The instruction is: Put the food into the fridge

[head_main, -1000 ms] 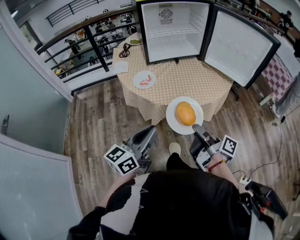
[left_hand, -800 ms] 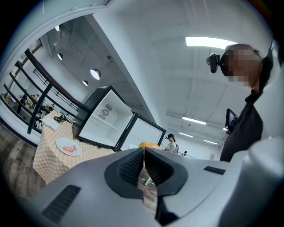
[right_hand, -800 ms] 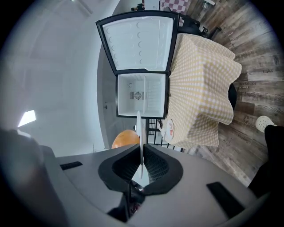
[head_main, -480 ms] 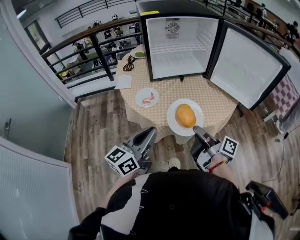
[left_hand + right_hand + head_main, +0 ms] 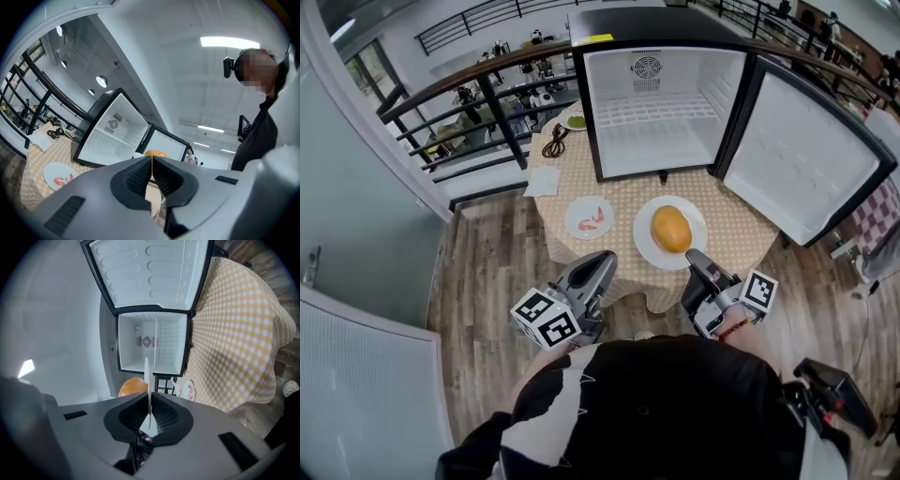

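Note:
A white plate carrying a round orange food is held by its near rim in my right gripper, which is shut on it. In the right gripper view the plate shows edge-on between the pads, with the orange food to its left. The plate hangs over the front part of the checkered table. Behind it the small black fridge stands open and empty, its door swung right. My left gripper is shut with nothing in it, just short of the table's front edge.
A small plate with red food lies on the table's left front. Farther back, left of the fridge, are a plate of green food, a dark cable and a sheet of paper. A black railing runs behind the table.
Both grippers have moved forward toward the table. The held plate, which hung off the table's front edge, is now over the tabletop, and the fridge looks nearer.

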A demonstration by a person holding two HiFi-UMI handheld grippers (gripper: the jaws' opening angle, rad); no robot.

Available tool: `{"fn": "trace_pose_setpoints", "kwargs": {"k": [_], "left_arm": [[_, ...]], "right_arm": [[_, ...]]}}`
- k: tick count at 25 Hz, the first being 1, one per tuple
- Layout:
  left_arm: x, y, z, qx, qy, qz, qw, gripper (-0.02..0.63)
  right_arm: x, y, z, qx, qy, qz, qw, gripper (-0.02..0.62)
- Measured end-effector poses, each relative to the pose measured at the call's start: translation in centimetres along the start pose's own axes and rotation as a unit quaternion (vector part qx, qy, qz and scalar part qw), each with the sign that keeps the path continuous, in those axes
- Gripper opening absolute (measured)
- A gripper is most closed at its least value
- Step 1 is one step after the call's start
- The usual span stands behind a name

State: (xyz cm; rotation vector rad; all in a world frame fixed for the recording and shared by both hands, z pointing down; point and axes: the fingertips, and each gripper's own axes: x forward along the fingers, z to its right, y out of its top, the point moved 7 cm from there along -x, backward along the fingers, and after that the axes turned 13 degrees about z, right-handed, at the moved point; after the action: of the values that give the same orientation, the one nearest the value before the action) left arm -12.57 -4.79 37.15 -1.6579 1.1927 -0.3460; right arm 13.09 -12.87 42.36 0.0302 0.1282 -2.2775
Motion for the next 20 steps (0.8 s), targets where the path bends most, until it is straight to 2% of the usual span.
{"fn": "trace_pose_setpoints", "kwargs": {"k": [12, 20], "left_arm": [[3.1, -0.1, -3.5, 0.006, 0.037, 0.004, 0.9993, 0.018], [4.9, -0.7, -6.0, 0.003, 0.059, 0.001, 0.9983, 0.015]], "right_arm": [[5.8, 3.5, 1.5, 0.003, -0.007, -0.027, 1.000, 0.026], [8.6, 5.6, 3.3, 0.012, -0.028, -0.024, 0.999, 0.026]]}}
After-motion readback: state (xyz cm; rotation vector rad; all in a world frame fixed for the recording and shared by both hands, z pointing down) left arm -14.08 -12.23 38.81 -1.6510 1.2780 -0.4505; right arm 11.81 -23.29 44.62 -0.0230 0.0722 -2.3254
